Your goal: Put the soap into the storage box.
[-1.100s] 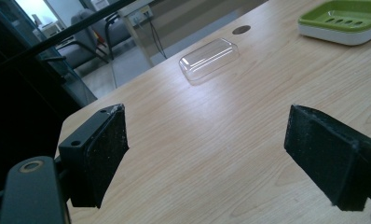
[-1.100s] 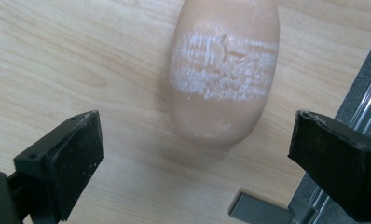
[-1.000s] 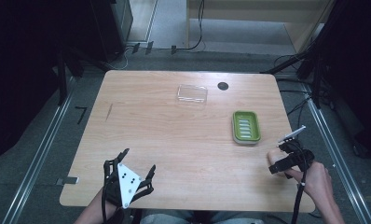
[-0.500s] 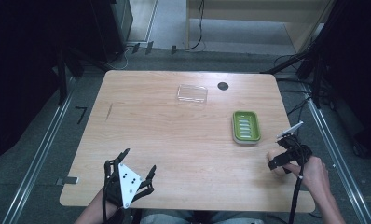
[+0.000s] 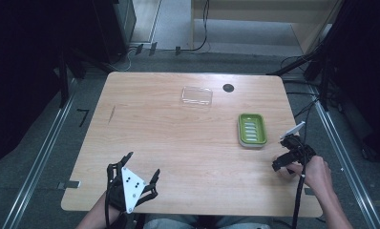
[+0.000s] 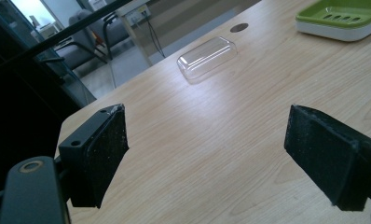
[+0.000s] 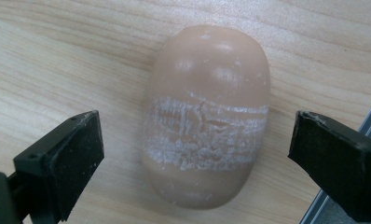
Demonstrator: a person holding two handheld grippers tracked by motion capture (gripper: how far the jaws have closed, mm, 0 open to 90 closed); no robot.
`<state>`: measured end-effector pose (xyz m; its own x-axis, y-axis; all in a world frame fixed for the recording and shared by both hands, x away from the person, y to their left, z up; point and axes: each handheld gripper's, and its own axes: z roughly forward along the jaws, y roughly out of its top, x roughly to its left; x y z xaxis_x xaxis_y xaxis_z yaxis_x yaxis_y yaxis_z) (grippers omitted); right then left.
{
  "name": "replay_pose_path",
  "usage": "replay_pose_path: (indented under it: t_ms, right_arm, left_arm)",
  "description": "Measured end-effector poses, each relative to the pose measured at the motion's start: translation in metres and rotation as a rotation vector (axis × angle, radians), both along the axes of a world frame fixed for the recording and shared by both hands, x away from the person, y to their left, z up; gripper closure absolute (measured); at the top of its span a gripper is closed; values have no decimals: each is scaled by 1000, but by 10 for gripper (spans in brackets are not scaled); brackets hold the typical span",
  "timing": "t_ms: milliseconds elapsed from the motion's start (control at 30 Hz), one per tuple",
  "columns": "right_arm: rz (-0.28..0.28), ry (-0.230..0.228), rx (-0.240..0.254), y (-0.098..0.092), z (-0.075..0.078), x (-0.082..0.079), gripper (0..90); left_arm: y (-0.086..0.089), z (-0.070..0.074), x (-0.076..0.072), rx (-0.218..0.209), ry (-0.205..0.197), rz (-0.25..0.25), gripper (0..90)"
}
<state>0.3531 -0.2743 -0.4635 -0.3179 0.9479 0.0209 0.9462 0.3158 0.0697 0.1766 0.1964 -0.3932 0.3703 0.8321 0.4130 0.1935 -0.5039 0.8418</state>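
High view: light wooden table [image 5: 178, 143], rectangular with rounded corners. Right gripper [image 5: 287, 160], black, held in the person's right hand [image 5: 316, 172] at the table's near right edge, pointed down at the surface; a pale sliver of the bar of soap [image 5: 289, 170] shows just under it. Green ribbed soap dish on a white base [image 5: 252, 130] lies near, just beyond and to the left of that gripper. Clear plastic rectangular lid [image 5: 196, 96] rests toward the far edge, beside a small dark round hole [image 5: 228, 88] in the tabletop. Left gripper [image 5: 139, 168], black with a grey three-cornered plate, sits at the near left, well apart from all items, jaws spread, nothing held. Left gripper view: both black padded jaws stand wide apart over bare wood; the clear lid [image 6: 207, 57] lies ahead, open side down, the green dish [image 6: 344, 17] at upper right, the dark hole [image 6: 239, 27] between them. Right gripper view: smooth oval beige-pink bar of soap [image 7: 206, 114] lies flat on the wood, centred between the two black jaws, which are fully open and clear of it on both sides, gripping nothing. Surface glossy at the upper end; a broad band of white, cracked, scuffed residue crosses its middle; lower end plain and matte.
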Motion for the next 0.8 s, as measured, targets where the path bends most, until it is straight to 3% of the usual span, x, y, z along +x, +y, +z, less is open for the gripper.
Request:
replay_pose_path:
  t_ms: [233, 433, 800]
  right_arm:
    - [-14, -3, 1, 1, -6, 2, 36]
    - [-25, -7, 5, -3, -10, 3, 137]
    - [-47, -14, 7, -5, -9, 2, 241]
  left_arm:
    - [0, 0, 0, -1, -1, -1, 140]
    - [0, 0, 0, -1, -5, -3, 140]
    - [0, 0, -1, 5, -10, -5, 140]
